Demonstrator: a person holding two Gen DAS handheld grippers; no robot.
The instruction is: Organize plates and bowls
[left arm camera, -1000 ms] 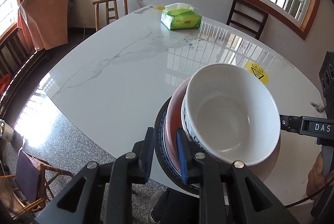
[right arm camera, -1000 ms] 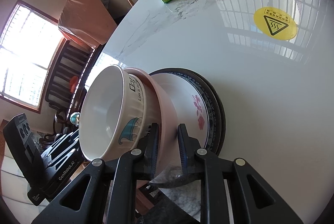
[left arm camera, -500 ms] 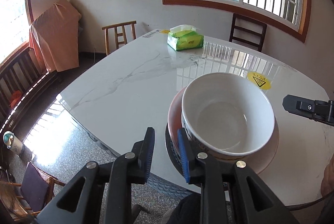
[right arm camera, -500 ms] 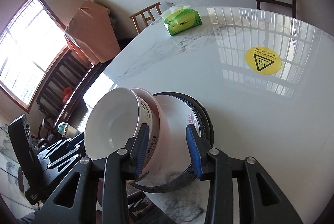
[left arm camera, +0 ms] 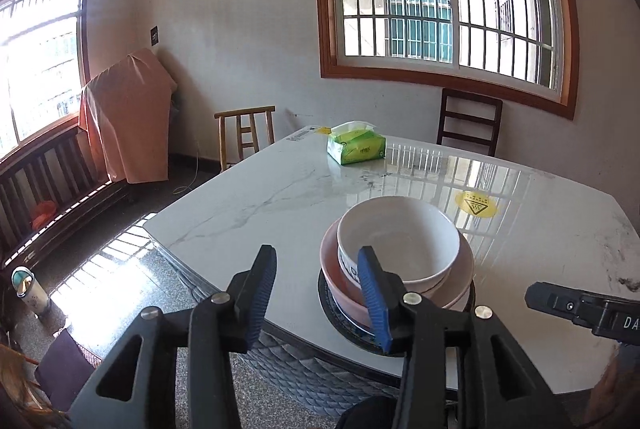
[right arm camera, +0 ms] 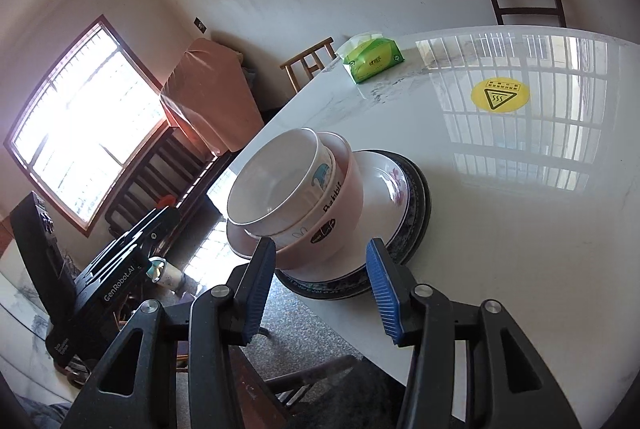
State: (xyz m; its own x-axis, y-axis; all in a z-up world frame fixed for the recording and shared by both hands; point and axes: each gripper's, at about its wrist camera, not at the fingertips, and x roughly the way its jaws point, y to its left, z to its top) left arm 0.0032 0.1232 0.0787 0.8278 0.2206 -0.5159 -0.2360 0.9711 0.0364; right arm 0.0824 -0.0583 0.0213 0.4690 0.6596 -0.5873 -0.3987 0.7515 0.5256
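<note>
The white bowl [left arm camera: 398, 241] sits at the top of a stack near the table's [left arm camera: 280, 197] near edge, nested inside a pink bowl [left arm camera: 334, 275] with "Rabbit" lettering on its side in the right wrist view. Under the pink bowl lies a white plate with a pink flower print [right arm camera: 390, 181], and under that a dark-rimmed plate [right arm camera: 420, 213] rests directly on the marble top. There may be a further plate in the pile; the rims overlap too closely to tell.

The left gripper [left arm camera: 316, 293] hangs just short of the stack, off the table's edge, its jaws opening with nothing between them; its right blue pad overlaps the pink bowl's rim in the picture but does not press on it. The right gripper [right arm camera: 320, 289] is likewise just back from the stack on the other side, jaws opening, and its pads are clear of the bowls and plates.

Beyond the stack, a yellow warning sticker [left arm camera: 476, 207] lies flat on the table, and farther still a green tissue pack [left arm camera: 356, 145] stands near the far edge. A light wooden chair [left arm camera: 246, 131] and a dark chair [left arm camera: 468, 125] are drawn up at the far side of the table.
</note>
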